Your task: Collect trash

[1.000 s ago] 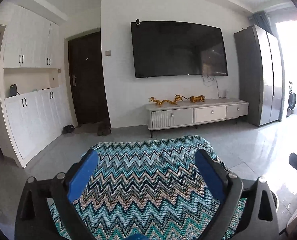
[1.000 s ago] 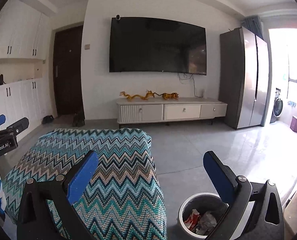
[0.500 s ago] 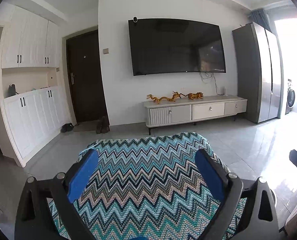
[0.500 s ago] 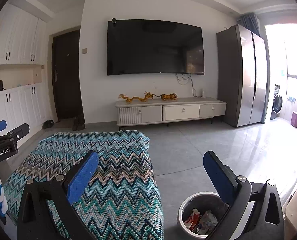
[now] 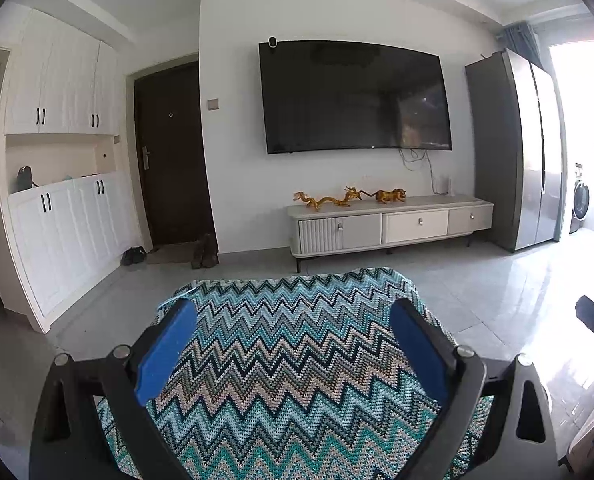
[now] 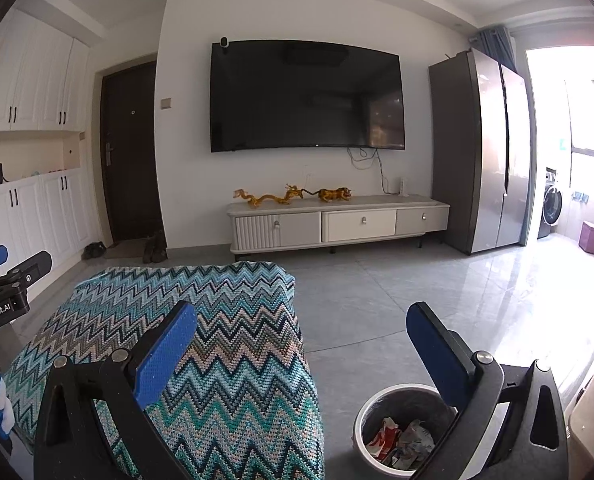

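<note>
Two open tongs float over a zigzag cloth, and the trash sits in a bin.

From the left: the left gripper [image 5: 293,344] has its blue fingers [image 5: 165,352] spread wide with nothing between them, above the zigzag cloth [image 5: 289,380]. The right gripper [image 6: 303,354] is spread wide too and holds nothing. Its left finger is over the cloth's right edge. At about 5 o'clock in the right view, a round trash bin [image 6: 363,412] stands on the gray floor [image 6: 417,300] just beside the cloth. Crumpled trash [image 6: 401,438] lies inside it. A big dark TV [image 6: 307,94] hangs at 12 o'clock.
</note>
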### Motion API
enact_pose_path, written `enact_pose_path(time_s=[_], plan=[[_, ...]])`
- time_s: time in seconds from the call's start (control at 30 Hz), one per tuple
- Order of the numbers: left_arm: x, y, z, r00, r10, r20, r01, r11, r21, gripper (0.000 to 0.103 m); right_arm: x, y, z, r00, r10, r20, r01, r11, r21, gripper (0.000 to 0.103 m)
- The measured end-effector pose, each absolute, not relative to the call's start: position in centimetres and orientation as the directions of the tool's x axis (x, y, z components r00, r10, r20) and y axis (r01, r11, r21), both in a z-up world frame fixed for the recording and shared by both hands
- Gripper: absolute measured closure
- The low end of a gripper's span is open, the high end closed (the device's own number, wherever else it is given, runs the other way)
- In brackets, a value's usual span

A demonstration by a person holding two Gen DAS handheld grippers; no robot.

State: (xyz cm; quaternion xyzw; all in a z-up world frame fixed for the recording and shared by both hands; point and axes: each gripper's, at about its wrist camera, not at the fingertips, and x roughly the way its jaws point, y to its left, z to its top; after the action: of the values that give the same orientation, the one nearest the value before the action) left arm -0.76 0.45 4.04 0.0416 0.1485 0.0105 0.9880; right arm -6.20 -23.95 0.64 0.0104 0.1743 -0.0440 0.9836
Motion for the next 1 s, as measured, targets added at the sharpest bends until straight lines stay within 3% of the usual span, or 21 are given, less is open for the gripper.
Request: enact_pose_path(time_s=[1.0], plan=[[-0.8,0.2,3.0,0.944,-0.006,-0.329,0.041,0.994,0.097,0.005,-6.4,-23.9,0.4,0.933,-0.099,-0.346,0.104,0.995,-0.003,0.000]])
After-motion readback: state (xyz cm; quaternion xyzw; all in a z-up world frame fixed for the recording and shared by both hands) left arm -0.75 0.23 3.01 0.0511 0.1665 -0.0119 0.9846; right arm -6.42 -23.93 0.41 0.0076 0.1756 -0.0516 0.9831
